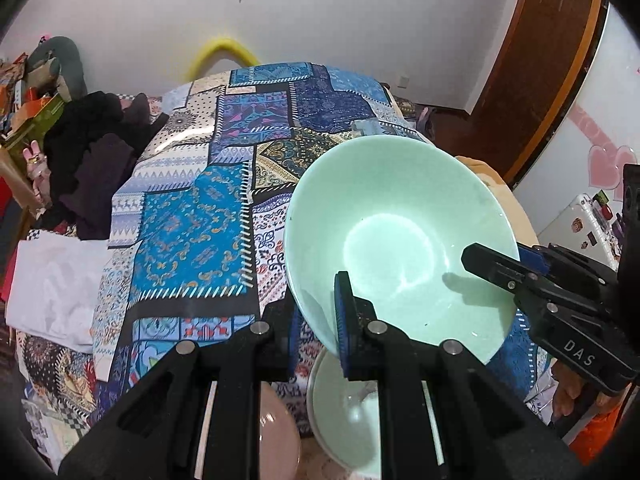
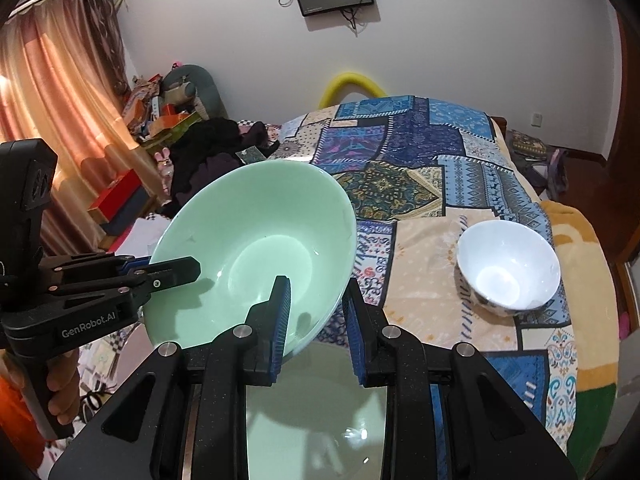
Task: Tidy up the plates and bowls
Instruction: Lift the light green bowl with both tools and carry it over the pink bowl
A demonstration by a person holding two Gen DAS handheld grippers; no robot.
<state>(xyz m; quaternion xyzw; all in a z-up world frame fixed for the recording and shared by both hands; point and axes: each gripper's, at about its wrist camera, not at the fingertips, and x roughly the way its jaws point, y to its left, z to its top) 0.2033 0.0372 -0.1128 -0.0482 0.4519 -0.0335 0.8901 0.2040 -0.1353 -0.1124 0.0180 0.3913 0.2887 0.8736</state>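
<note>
A: Both your claws were clamped on the green bowl — the left claw pinching the near rim, the right claw shut on the opposite edge, bowl tilted and held above the table.

B: It looked glazed, stiff, likely slick and breakable; the rim was your only real handle.

A: Count?

B: You had four dishes in sight: that one, another green bowl directly beneath, a pink dish beside it, and a white bowl well apart.
</note>
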